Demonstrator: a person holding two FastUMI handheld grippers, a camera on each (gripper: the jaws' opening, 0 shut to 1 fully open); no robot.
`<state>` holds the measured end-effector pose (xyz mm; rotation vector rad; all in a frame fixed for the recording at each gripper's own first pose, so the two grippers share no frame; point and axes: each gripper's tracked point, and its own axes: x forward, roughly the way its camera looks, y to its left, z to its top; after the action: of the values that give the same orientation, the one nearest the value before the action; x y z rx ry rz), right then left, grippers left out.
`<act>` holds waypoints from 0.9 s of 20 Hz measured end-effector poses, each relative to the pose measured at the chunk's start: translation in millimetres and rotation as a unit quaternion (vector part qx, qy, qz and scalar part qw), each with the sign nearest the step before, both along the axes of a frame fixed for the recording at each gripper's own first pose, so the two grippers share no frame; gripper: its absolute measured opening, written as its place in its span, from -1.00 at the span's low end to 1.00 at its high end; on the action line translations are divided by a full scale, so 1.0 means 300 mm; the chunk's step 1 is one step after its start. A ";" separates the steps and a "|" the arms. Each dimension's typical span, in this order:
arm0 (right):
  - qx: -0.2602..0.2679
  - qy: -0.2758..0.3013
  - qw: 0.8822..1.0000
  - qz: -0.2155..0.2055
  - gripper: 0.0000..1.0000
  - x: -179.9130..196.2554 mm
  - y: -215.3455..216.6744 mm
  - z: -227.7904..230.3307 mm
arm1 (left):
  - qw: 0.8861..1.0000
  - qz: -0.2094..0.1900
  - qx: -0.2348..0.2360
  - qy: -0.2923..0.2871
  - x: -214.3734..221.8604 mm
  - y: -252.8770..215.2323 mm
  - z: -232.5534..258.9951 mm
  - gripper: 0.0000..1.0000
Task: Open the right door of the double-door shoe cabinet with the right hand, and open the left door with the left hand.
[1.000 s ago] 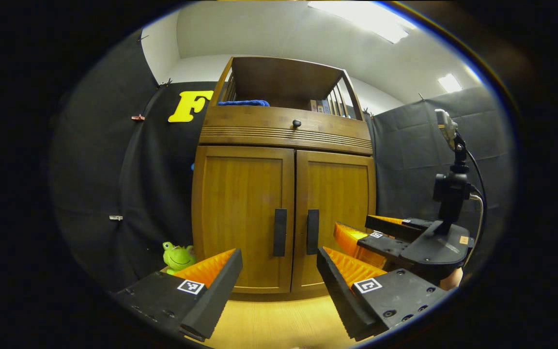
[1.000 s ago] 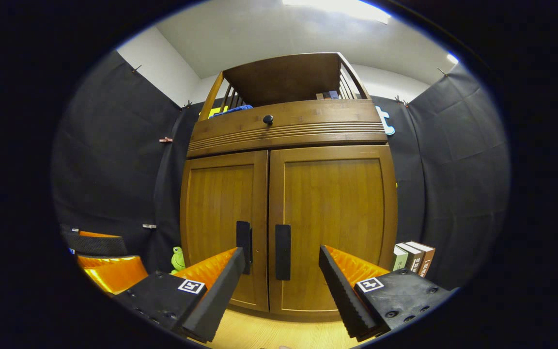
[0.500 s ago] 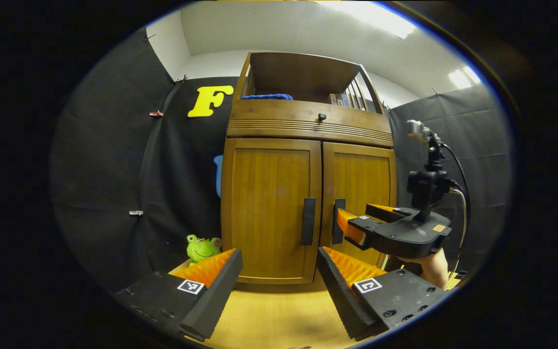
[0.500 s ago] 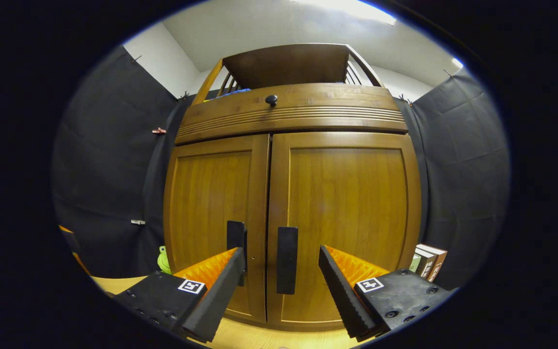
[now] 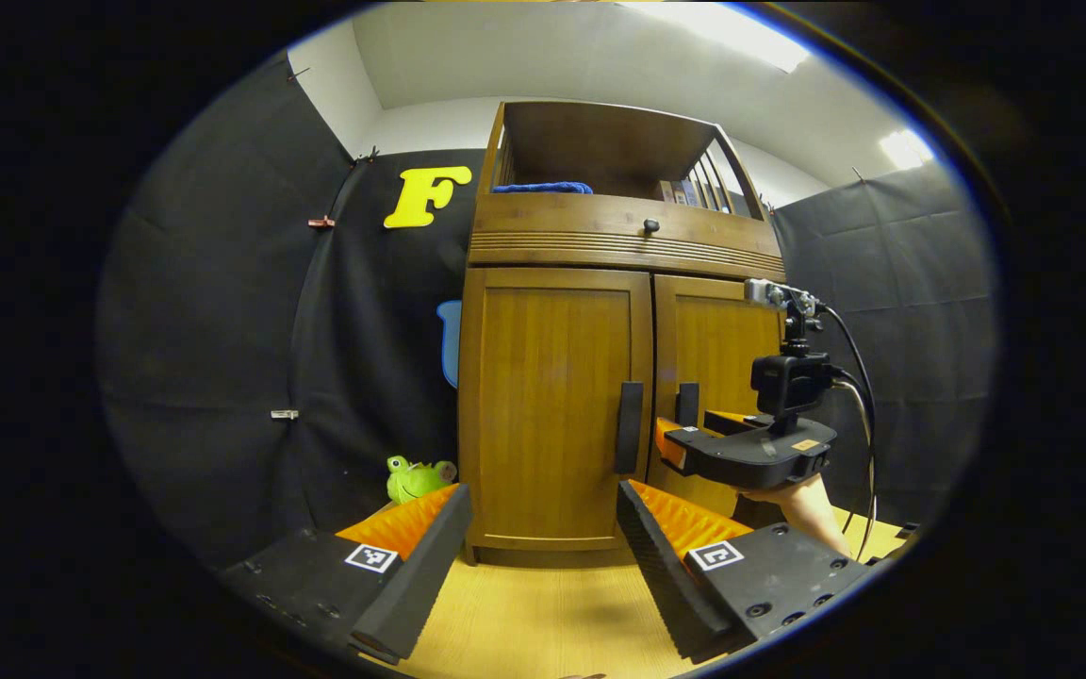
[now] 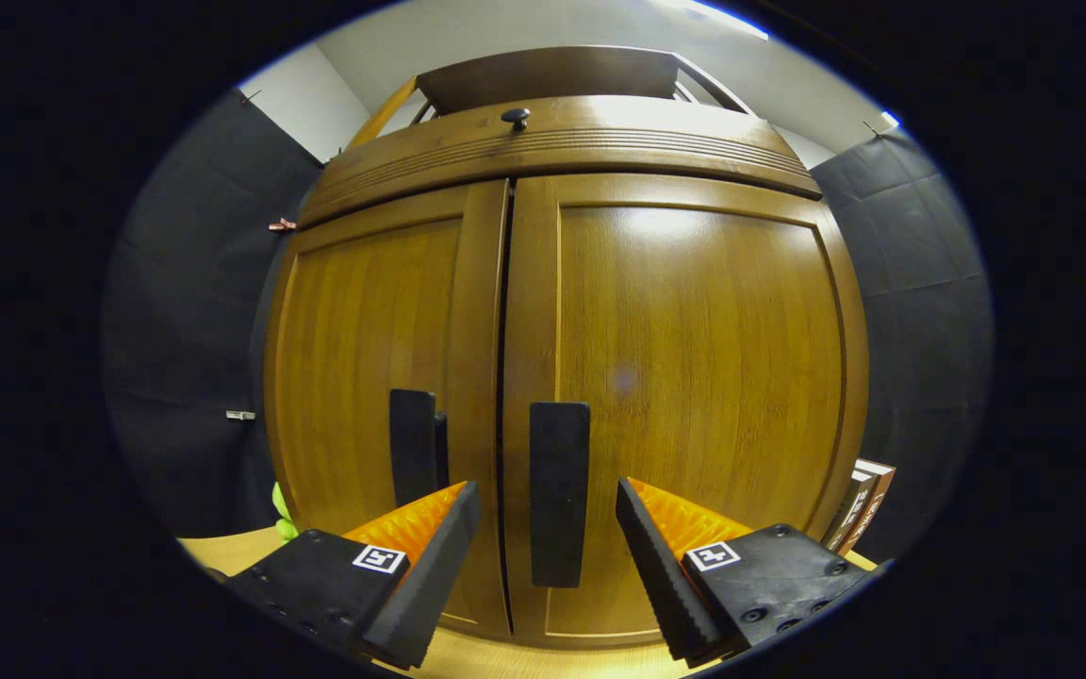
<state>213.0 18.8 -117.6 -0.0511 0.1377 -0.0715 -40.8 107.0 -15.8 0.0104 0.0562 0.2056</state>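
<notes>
Right gripper (image 6: 543,556) low in frame, fingers apart either side of right door handle (image 6: 559,490), not clamped. Left gripper (image 5: 543,566) spread wide, well short of shoe cabinet (image 5: 618,396) at centre; both doors closed. No legible writing; square markers on fingers (image 6: 378,558).

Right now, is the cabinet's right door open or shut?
Shut: the right door sits flush beside the left door.
</notes>
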 end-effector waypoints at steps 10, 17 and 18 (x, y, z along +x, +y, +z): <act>-0.013 0.006 1.000 -0.011 -0.34 0.043 -0.028 -0.071 | 1.000 -0.006 -0.007 0.016 0.028 0.004 -0.034 0.92; -0.006 0.012 1.000 -0.011 -0.58 0.037 -0.021 -0.075 | 1.000 0.002 -0.011 0.016 -0.009 0.015 -0.036 0.93; -0.005 0.013 1.000 -0.009 -0.58 0.030 -0.019 -0.072 | 1.000 0.002 -0.011 0.015 -0.018 0.015 -0.036 0.93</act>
<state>222.0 13.1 -139.3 -0.0614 0.1629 -0.0889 -46.0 111.4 -26.5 -0.0080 0.0875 0.2093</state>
